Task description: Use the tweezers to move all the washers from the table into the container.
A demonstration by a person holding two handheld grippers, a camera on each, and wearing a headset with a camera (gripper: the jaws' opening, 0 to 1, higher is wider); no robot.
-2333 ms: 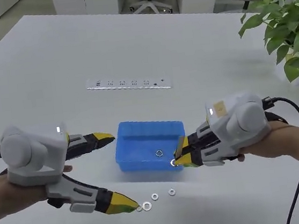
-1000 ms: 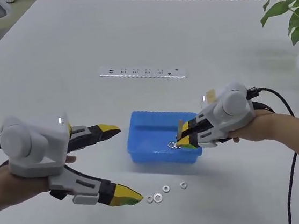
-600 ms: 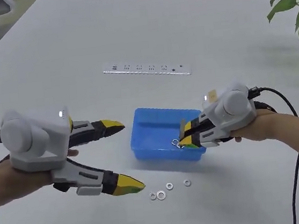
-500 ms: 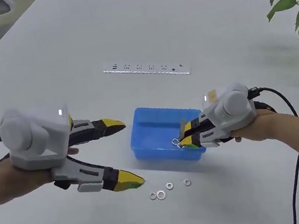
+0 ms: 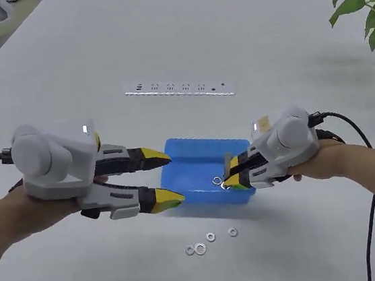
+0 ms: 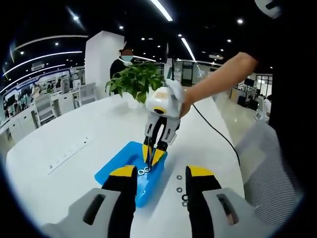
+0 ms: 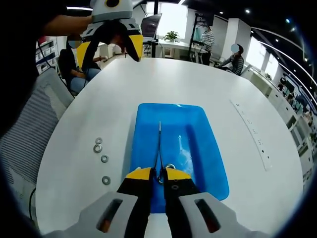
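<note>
left gripper (image 5: 170,178) swung in to container (image 5: 190,151) left edge, jaws apart | right gripper (image 5: 235,174) jaws clamp tweezers (image 7: 159,144) over container

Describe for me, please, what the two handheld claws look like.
Both the left claw and the right claw have rounded pale grey housings and black jaws with yellow tips. A small white light glows on top of each housing, and a black cable trails from each.

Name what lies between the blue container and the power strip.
Nothing: in the head view, only bare white table separates the container from the power strip.
</note>
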